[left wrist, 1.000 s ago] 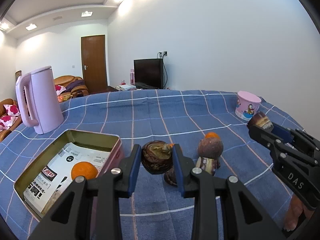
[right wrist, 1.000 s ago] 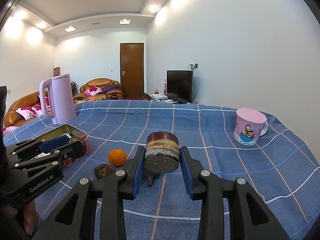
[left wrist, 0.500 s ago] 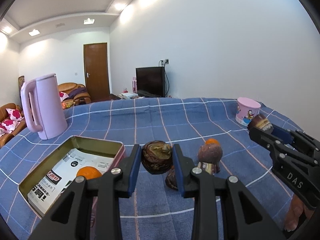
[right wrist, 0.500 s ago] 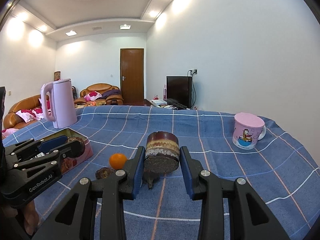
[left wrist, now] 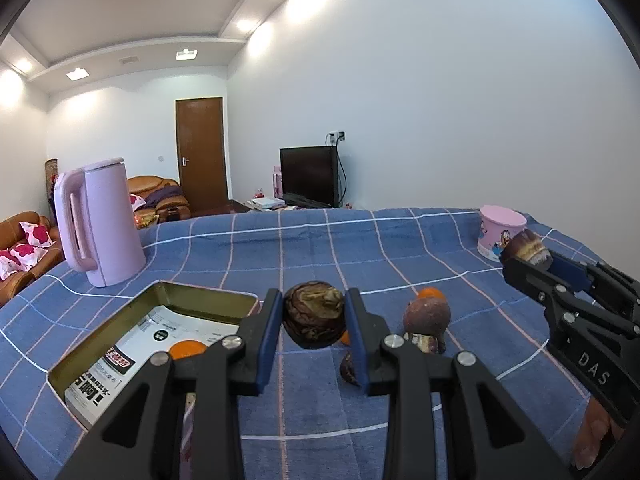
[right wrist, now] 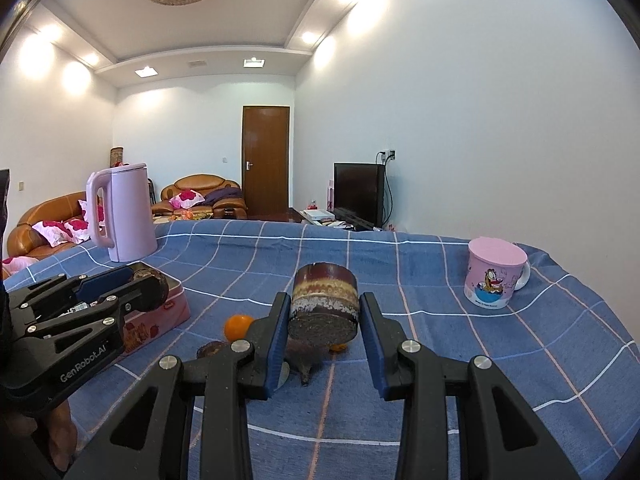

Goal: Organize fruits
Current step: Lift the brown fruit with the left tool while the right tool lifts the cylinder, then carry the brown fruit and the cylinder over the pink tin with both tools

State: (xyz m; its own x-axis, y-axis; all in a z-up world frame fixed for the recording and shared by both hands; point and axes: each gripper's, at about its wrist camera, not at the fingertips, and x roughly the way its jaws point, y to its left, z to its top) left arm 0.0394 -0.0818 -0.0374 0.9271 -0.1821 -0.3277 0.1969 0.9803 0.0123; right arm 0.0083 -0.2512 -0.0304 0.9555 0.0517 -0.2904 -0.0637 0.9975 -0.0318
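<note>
My left gripper (left wrist: 314, 322) is shut on a dark wrinkled round fruit (left wrist: 314, 320), held above the blue checked cloth just right of the open metal tin (left wrist: 160, 292). An orange (left wrist: 186, 349) lies in the tin. My right gripper (right wrist: 323, 312) is shut on a brown cut fruit piece (right wrist: 323, 307), held above the cloth. It also shows at the right of the left wrist view (left wrist: 525, 246). On the cloth lie an orange (right wrist: 238, 327), a brown round fruit (left wrist: 426, 315) and small dark pieces (right wrist: 212, 349).
A pink kettle (left wrist: 98, 220) stands at the back left of the table. A pink cartoon mug (right wrist: 494, 274) stands at the back right. The tin's pink side (right wrist: 160, 316) faces the right gripper. Sofas, a door and a TV lie beyond the table.
Both grippers have risen a little with their fruits still held. The table and tin sit lower in both views.
</note>
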